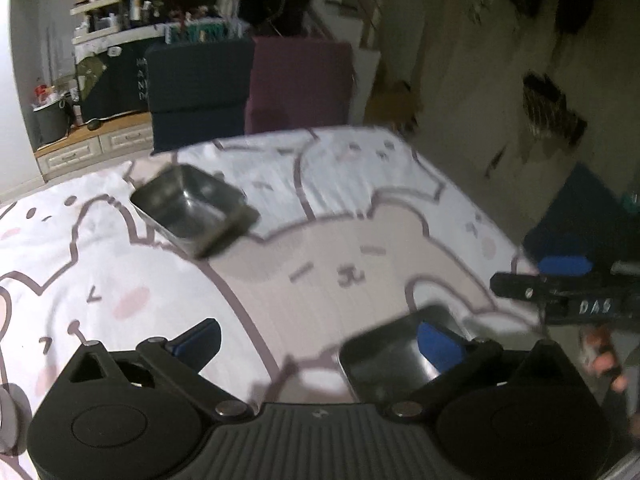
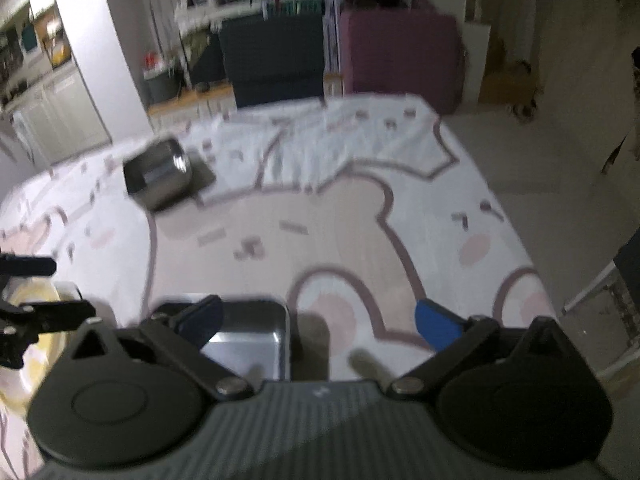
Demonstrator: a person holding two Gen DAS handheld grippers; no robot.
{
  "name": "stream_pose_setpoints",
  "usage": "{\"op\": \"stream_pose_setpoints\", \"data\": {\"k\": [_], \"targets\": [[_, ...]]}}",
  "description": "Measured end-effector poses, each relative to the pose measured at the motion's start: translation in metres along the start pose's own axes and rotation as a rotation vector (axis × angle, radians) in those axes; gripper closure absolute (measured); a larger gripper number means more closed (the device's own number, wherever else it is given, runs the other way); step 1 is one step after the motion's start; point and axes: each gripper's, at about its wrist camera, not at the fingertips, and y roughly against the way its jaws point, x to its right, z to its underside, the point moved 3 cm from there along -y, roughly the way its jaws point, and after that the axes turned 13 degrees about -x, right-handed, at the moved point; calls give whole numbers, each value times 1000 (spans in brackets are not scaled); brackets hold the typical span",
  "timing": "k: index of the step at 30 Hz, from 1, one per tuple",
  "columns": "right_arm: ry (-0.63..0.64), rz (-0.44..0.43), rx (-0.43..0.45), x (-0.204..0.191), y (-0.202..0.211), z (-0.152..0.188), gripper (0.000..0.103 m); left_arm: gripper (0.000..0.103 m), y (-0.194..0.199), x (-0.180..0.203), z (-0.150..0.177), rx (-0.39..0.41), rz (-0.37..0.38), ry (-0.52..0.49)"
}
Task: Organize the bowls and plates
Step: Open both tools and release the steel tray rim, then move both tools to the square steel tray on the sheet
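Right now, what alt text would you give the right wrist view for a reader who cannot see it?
The right hand-held gripper hangs open and empty above a cartoon-bear cloth, with a steel tray just below its left finger. A second steel tray sits farther off at left, and the left hand-held gripper shows at the left edge.

Open stretch of cartoon-print bedsheet at centre, free for passage. Blocked far left by a steel square bowl, near edge by a steel tray and yellow plate.
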Motion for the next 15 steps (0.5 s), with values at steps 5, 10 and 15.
{"op": "stream_pose_setpoints", "data": {"k": [5, 10, 15], "targets": [[-15, -24, 100, -15, 0, -17, 0, 0, 7, -30, -13, 70, -29, 73], [-46, -86, 162, -39, -13, -41, 0, 0, 6, -68, -26, 106, -66, 159], [-119, -144, 184, -64, -39, -70, 0, 0, -3, -104, -37, 126, -123, 218]]}}
